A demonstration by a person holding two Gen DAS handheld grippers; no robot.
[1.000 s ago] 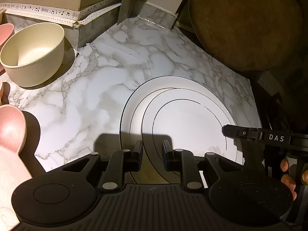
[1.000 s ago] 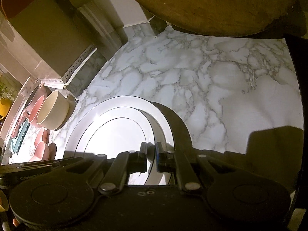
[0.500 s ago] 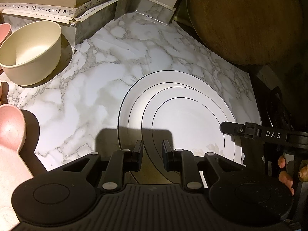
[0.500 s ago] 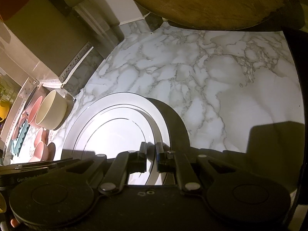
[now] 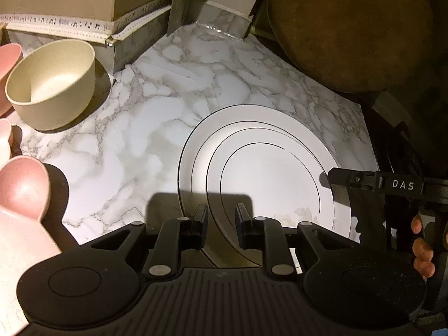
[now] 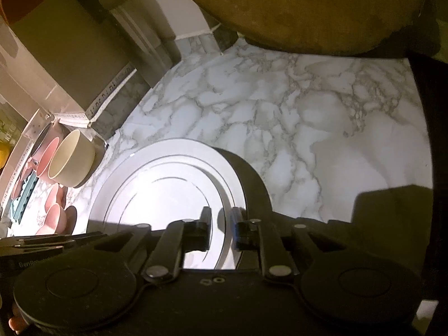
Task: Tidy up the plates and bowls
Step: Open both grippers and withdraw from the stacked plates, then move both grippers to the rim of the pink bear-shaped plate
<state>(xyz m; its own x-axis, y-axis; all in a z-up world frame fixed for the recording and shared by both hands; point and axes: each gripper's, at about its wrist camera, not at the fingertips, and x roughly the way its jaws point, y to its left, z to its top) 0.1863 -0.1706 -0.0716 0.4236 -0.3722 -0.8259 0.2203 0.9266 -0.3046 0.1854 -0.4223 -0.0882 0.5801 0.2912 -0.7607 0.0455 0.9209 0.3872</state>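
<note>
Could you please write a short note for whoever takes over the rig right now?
Left gripper: jaws slightly apart over the near edge of the plates, pinching nothing.
Right gripper: jaws have just been opening; the plates' rim lies between them, ungripped.
Done: plates stacked flat on the counter.
Left: cream bowl and pink bowls, loose at the counter's left.

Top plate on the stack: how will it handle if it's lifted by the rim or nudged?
The top plate shines glossy under the light, so a rim pinch may slip. It looks rigid with a thin rim, likely ceramic: probably heavy for its size and apt to chip if knocked. It sits loose on the bigger plate, so a push would likely slide it, not tip it.
</note>
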